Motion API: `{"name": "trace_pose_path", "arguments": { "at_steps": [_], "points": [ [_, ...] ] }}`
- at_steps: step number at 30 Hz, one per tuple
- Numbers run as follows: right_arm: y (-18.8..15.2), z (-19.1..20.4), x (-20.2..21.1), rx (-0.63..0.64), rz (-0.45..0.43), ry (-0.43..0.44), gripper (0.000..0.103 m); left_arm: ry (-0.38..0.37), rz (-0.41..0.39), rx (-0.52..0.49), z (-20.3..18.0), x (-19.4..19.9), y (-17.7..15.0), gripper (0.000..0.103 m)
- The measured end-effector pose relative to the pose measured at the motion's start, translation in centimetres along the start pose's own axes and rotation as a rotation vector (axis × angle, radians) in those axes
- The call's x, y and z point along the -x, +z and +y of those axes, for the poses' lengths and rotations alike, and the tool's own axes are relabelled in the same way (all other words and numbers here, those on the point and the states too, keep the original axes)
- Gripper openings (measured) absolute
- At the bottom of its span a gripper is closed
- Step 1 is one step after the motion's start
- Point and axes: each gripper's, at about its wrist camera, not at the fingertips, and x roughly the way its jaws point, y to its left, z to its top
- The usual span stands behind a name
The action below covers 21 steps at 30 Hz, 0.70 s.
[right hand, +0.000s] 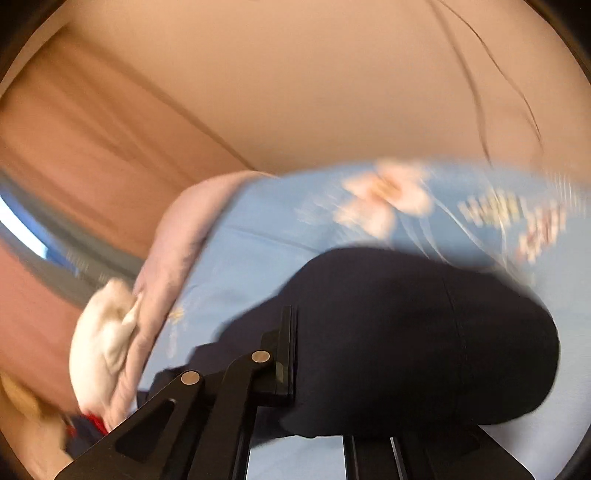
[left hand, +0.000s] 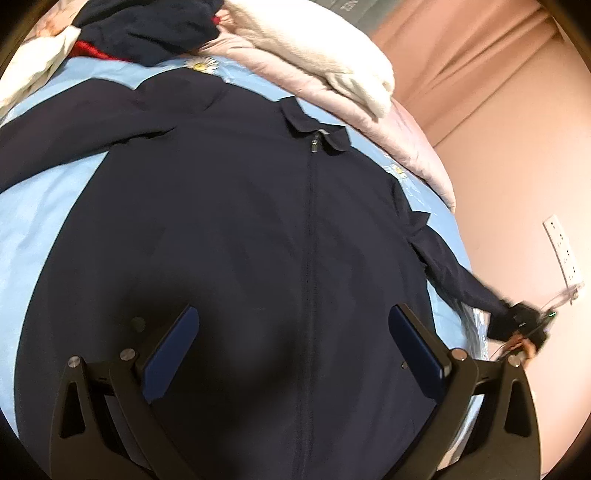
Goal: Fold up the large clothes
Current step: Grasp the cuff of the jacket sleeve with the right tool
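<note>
Left wrist view: navy jacket lies flat, front up, on the bed with its light blue sheet. Long axis runs with the zipper, collar at the far end, hem toward the camera. One sleeve spreads out to the left, the other stretches right, past the bed edge. Left gripper hovers over the lower front of the jacket, fingers spread wide, nothing between them, pointing toward the collar. At the end of the right sleeve the right gripper is seen small and blurred, at the cuff. Pink quilt and white blanket are piled at the far right of the bed; dark clothes heaped at far left. Bare sheet shows left of the jacket. Pink wall with a socket plate beyond the right bed edge.

Right wrist view: heavy motion blur. Right gripper has navy sleeve fabric bunched over it, hiding one finger; the visible finger presses against the cloth, so it appears clamped on the sleeve. Blue sheet with flower print behind, quilt edge at left.
</note>
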Motion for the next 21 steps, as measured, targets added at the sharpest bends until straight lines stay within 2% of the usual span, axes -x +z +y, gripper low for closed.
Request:
{"name": "trace_pose_path", "arguments": {
  "at_steps": [5, 8, 11, 13, 15, 16, 18, 19, 20, 21],
  "points": [
    [-0.4, 13.2, 4.3, 0.335, -0.068, 0.069, 0.006, -0.01, 0.006, 0.037, 2.5, 1.4, -0.1, 0.103],
    [-3.7, 21.1, 5.5, 0.522, -0.048, 0.119, 0.006, -0.012, -0.008, 0.052, 3.8, 2.5, -0.2, 0.103],
    [-9.6, 28.1, 5.0, 0.738, -0.023, 0.141, 0.006, -0.005, -0.026, 0.088, 5.5, 3.4, -0.1, 0.103],
    [-15.2, 32.3, 3.8, 0.898, -0.006, 0.168, 0.006, 0.01, -0.027, 0.117, 6.7, 3.6, -0.2, 0.103],
    [-19.9, 34.1, 2.1, 0.999, 0.042, 0.195, 0.006, 0.024, -0.027, 0.143, 7.8, 3.8, -0.3, 0.103],
    [-23.6, 35.2, 1.1, 1.061, 0.09, 0.212, 0.006, 0.033, -0.026, 0.156, 8.4, 3.9, -0.3, 0.103],
    [-28.2, 36.2, -0.9, 1.152, 0.179, 0.228, 0.007, 0.052, -0.025, 0.182, 9.5, 4.0, -0.3, 0.103],
    [-31.6, 36.3, -2.3, 1.209, 0.246, 0.237, 0.015, 0.061, -0.025, 0.192, 9.9, 4.0, -0.4, 0.103],
    [-33.8, 36.7, -3.6, 1.251, 0.298, 0.233, 0.038, 0.068, -0.025, 0.201, 10.5, 4.0, -0.5, 0.103],
    [-36.3, 36.4, -4.8, 1.309, 0.374, 0.224, 0.049, 0.071, -0.021, 0.206, 10.8, 3.9, -0.6, 0.103]
  ]
}}
